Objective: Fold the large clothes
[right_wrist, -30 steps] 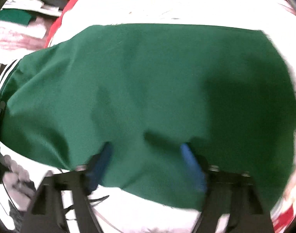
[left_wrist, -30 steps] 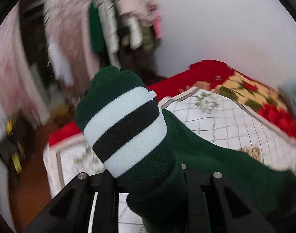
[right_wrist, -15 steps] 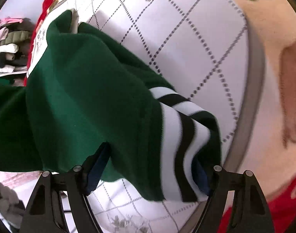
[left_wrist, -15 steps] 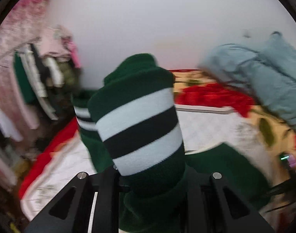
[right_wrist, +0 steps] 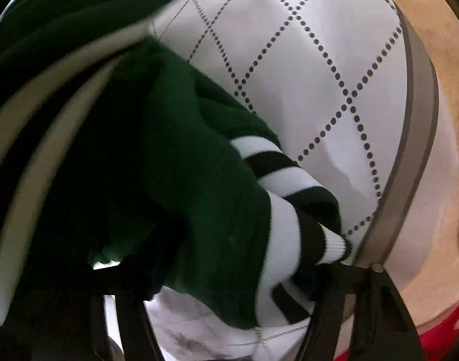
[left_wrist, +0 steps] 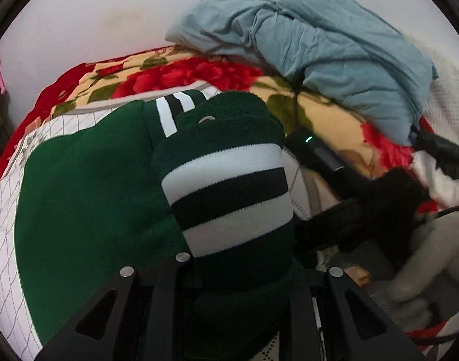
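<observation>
The left gripper (left_wrist: pixel 229 273) is clamping a striped ribbed cuff (left_wrist: pixel 229 198) of the dark green sweater (left_wrist: pixel 91 210), which is filling the centre and lower left of the left wrist view and lying over the white quilted mat (left_wrist: pixel 0 240). A crumpled blue-grey duvet (left_wrist: pixel 319 39) is sitting at upper right. In the right wrist view, the right gripper (right_wrist: pixel 232 279) is standing with jaws apart, sweater fabric and a second striped cuff (right_wrist: pixel 289 210) bunching between them; a firm grip cannot be confirmed.
</observation>
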Available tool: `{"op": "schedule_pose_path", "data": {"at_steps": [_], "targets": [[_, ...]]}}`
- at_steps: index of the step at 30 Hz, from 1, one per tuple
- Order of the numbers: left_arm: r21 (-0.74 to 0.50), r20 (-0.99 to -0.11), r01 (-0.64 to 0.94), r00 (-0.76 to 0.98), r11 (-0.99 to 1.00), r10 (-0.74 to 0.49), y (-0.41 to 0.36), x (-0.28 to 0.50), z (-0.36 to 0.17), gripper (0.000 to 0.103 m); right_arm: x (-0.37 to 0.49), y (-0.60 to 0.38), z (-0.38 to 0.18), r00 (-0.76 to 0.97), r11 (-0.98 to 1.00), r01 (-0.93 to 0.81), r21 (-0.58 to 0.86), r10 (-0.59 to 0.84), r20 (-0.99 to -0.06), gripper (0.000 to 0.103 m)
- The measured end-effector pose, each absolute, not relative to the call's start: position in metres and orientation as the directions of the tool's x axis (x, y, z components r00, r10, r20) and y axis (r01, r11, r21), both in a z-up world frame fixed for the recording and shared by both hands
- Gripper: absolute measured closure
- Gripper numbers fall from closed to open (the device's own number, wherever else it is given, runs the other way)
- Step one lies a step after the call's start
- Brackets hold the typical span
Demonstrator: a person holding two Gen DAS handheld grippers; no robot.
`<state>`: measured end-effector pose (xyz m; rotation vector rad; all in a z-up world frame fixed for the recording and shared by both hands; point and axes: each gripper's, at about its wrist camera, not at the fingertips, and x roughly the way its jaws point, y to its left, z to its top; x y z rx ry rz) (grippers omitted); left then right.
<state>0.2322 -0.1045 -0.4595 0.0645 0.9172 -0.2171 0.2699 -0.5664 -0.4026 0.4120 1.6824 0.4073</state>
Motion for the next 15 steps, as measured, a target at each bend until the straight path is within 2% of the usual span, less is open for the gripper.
{"op": "schedule_pose_path", "data": {"at_steps": [8, 9, 12, 14, 15], "targets": [[-0.053, -0.838, 0.143, 0.532, 0.988, -0.122, -0.09, 0.233, -0.436, 0.078, 0.255, -0.638, -0.352, -0.076, 0.876, 0.112, 0.47, 0.479, -0.875, 0.031], [-0.074, -0.844, 0.113, 0.522, 0.991, -0.123, -0.085, 0.231, -0.431, 0.071, 0.252, -0.648, -0.338, -0.054, 0.888, 0.106, 0.448, 0.455, -0.889, 0.031], [-0.192, -0.833, 0.06, 0.519, 0.98, -0.195, -0.073, 0.225, -0.424, 0.0, 0.245, -0.673, -0.3, 0.001, 0.905, 0.109, 0.41, 0.413, -0.911, 0.031], [-0.21, -0.823, 0.01, 0.538, 0.978, -0.182, -0.063, 0.217, -0.41, 0.0, 0.242, -0.693, -0.273, 0.04, 0.896, 0.121, 0.427, 0.426, -0.904, 0.031], [-0.215, -0.825, -0.011, 0.537, 0.977, -0.176, -0.059, 0.215, -0.407, 0.0, 0.242, -0.673, -0.266, 0.05, 0.887, 0.13, 0.443, 0.44, -0.896, 0.031]]}}
